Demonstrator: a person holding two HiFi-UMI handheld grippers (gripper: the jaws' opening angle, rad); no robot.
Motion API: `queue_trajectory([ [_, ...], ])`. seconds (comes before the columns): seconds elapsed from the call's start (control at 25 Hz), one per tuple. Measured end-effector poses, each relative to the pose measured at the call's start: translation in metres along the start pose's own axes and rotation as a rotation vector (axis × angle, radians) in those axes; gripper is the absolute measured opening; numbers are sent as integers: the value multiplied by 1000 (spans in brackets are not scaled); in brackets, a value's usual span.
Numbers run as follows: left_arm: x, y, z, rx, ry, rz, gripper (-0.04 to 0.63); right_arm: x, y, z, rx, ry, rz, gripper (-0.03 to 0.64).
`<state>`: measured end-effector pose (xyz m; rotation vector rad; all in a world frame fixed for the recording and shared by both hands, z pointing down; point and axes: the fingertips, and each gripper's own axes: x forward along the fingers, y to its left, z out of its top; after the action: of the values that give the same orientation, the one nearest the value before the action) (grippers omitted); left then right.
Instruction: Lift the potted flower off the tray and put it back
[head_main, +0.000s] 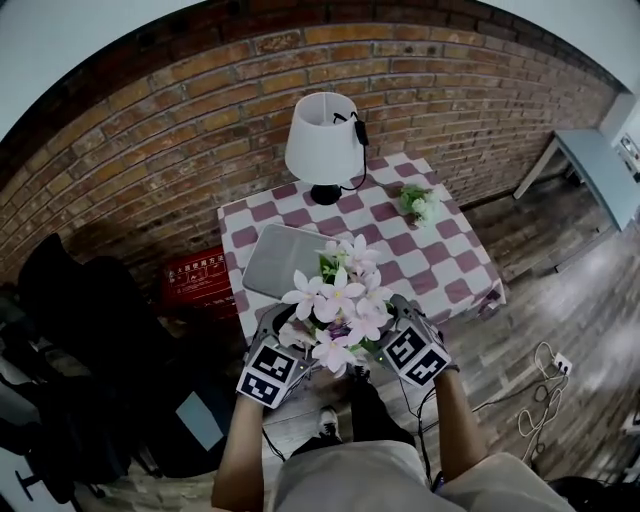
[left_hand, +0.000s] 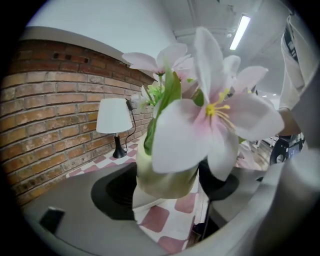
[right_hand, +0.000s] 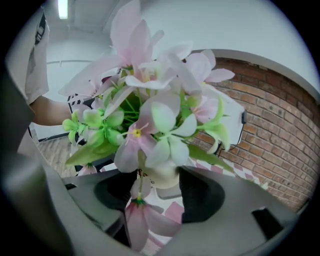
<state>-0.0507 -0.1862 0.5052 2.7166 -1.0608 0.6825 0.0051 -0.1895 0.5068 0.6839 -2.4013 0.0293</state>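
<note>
We hold the potted flower (head_main: 340, 305) up with both grippers.
The left gripper (left_hand: 167, 189) and right gripper (right_hand: 160, 189) each have their jaws pressed on opposite sides of the pale pot (blossoms hide most of it from above). The pot hangs in the air over the near edge of the checked table (head_main: 440, 260). The grey tray (head_main: 278, 262) lies just beyond, and a white lamp (head_main: 322, 140) stands farther back.

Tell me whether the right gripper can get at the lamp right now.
Probably not. The right gripper, with the left gripper, is shut on the pot near the table's near edge; the lamp stands at the far side, beyond the tray.
</note>
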Motion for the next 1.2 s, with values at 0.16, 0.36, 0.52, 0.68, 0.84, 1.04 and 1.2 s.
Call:
queue_trajectory([
  [0.16, -24, -22, 1, 6, -8, -4, 414, -21, 25, 5, -9, -2, -14, 284],
  [0.36, -53, -44, 3, 25, -27, -11, 414, -44, 54, 9, -10, -2, -29, 284],
  [0.52, -77, -60, 6, 39, -55, -12, 414, -61, 77, 19, -17, -22, -42, 284],
  [0.68, -95, -74, 3, 31, -50, -12, 414, -75, 95, 25, -27, -21, -46, 284],
  [0.84, -106, -82, 6, 25, -50, -9, 414, -84, 105, 29, -28, -29, -57, 284],
  [1.04, -112, -87, 7, 29, -53, -10, 414, -89, 110, 30, -33, -33, -66, 284],
  [1.2, -109, -82, 9, 28, -65, -14, 414, -87, 106, 33, -46, -37, -78, 284],
])
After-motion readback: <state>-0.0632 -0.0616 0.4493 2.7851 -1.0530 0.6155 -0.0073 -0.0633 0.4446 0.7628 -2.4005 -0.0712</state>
